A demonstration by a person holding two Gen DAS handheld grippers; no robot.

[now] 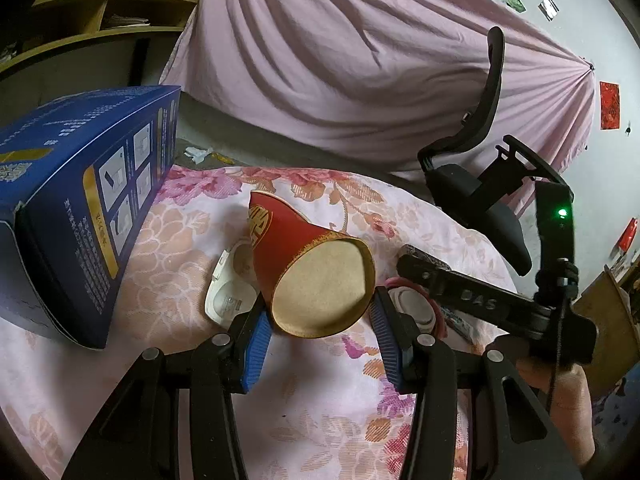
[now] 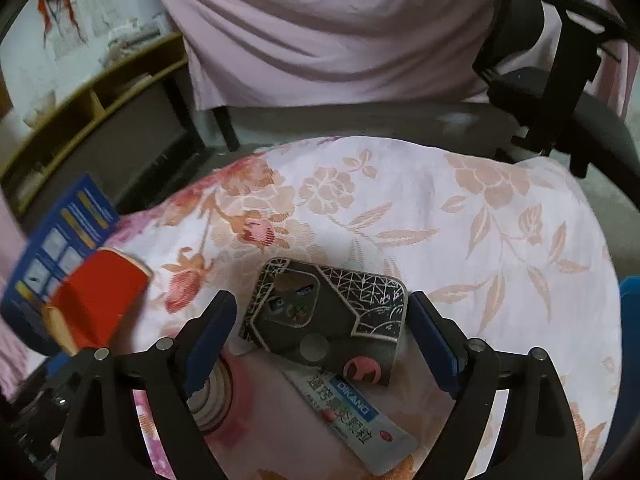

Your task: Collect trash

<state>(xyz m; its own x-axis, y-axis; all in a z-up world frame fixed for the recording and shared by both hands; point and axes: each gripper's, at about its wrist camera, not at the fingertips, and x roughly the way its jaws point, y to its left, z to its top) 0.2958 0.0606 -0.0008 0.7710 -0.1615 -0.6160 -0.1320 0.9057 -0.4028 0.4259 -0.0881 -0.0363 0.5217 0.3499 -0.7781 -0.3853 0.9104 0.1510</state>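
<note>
**Inspector A:** We begin with the left gripper (image 1: 320, 330): its blue pads (image 1: 258, 346) are pinched on the base end of a red paper cup (image 1: 310, 270). The cup lies on its side with the base toward the camera, and we note contact on both flanks.

**Inspector B:** Agreed. We record the cup as red with a gold emblem and a gold band at the base rim; the recessed bottom is plain tan. Its mouth end looks squashed to a crease. It rests on the floral cloth (image 1: 312, 412), just beside a blue box (image 1: 76, 216).

**Inspector A:** The right gripper (image 2: 320, 332) stands spread wide, nothing pressed. Between its fingers, untouched, lies a dark phone case (image 2: 332, 312) with a white line pattern, overlapping a printed sachet (image 2: 352, 412).

**Inspector B:** In the right wrist view we see the cup (image 2: 96, 300) again at the left edge, blurred, in front of the box (image 2: 60, 240).

**Inspector A:** Limits of view: a white moulded piece (image 1: 224, 292) is partly hidden behind the cup and the left finger, and we cannot identify it. A round object with a pink ring (image 1: 416, 308) is half covered by the right gripper's body.

**Inspector B:** The sachet's lettering is only partly legible, and its upper end is under the case. A pink draped sheet (image 1: 360, 60) and a black chair (image 1: 488, 192) close off the background.
</note>
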